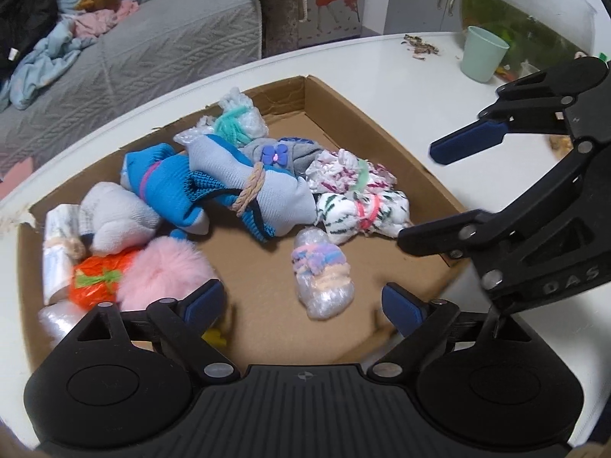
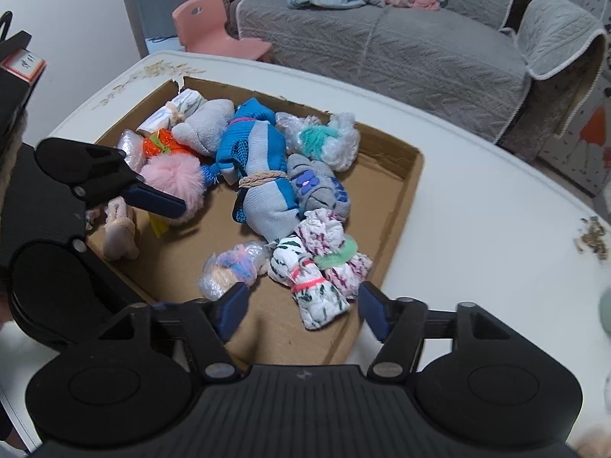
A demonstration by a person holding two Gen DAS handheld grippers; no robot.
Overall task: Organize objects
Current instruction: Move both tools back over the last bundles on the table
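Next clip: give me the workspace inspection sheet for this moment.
Surface: white table, flower pattern at one edge.
Job's things: shallow cardboard box holding tied bundles: blue-grey sock roll, white striped roll, plastic-wrapped roll, pink pompom, orange bundle.
Clutter: green cup, fish bowl, crumbs.
Grippers: left gripper open, empty, over box; right gripper open, empty, at striped roll.
Cables: nothing seen.
Surroundings: grey sofa with clothes, pink chair.
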